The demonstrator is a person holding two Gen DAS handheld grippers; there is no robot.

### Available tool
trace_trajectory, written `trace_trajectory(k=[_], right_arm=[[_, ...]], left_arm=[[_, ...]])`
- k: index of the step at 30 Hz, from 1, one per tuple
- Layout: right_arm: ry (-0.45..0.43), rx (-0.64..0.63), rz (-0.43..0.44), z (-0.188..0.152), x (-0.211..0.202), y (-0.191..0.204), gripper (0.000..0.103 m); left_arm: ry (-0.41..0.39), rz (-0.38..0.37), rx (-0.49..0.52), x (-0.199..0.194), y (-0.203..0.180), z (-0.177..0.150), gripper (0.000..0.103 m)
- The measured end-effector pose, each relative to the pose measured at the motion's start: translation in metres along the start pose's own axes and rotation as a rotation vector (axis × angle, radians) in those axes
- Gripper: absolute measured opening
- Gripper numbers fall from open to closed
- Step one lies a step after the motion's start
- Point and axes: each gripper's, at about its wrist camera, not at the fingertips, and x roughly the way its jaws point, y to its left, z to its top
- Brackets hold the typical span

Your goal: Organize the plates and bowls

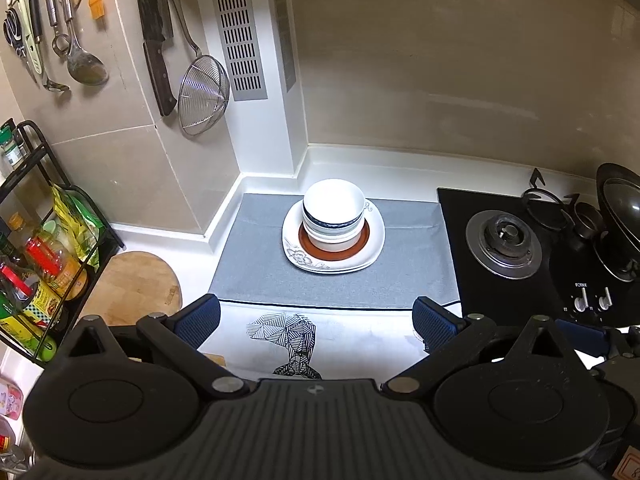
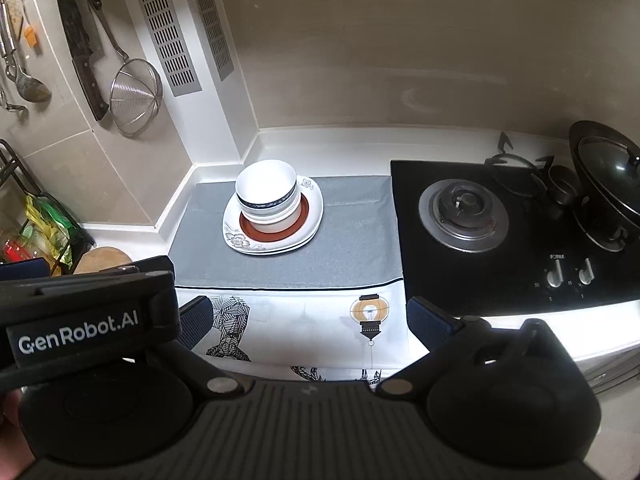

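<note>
Both claws, left [image 1: 316, 322] and right [image 2: 310, 318], hang spread apart and empty at the bottom of their frames, well short of the stack. The bowls [image 1: 334, 210] sit nested on the plates [image 1: 304, 258] at centre frame, on the grey mat [image 1: 248, 272] over the tabletop [image 1: 192, 246]. The stack looks already tidy; any lift should probably take the top bowl by its rim, squarely, so those beneath stay put.

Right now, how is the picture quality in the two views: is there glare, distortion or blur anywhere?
Left wrist view: fisheye bends the wall edges, corners go dark, the stacked bowls are sharp, the white counter front is bright. Right wrist view: same curving, strong glare on the counter edge below the stove, and the other gripper blocks the lower left.
</note>
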Motion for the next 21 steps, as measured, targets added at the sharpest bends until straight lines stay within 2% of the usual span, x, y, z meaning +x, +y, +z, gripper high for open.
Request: trace_trajectory(k=[21], right_arm=[[0.012, 0.023, 0.016, -0.014, -0.012, -0.005, 0.103]], left_arm=[[0.008, -0.004, 0.016, -0.011, -0.003, -0.010, 0.102]])
